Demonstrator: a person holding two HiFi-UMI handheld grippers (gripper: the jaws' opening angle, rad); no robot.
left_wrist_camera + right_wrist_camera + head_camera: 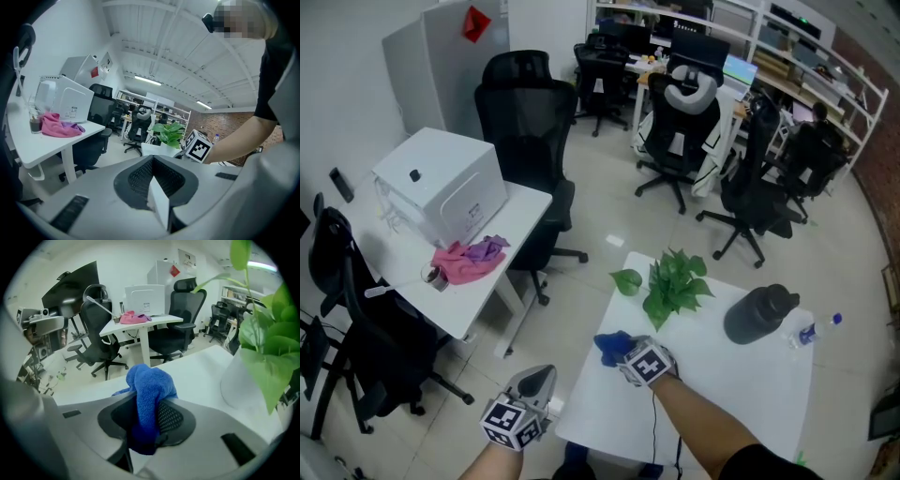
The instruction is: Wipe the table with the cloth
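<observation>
My right gripper is shut on a blue cloth, which bunches out ahead of the jaws over the near left part of the white table. In the right gripper view the blue cloth is pinched between the jaws and its front end rests on the white table. My left gripper hangs off the table's near left corner, above the floor, with its jaws closed together and nothing in them. In the left gripper view that gripper points toward the plant and the right gripper's marker cube.
A green potted plant stands at the table's far middle, a dark jug and a water bottle at its far right. To the left stands another desk with a white box and pink cloth. Office chairs fill the floor beyond.
</observation>
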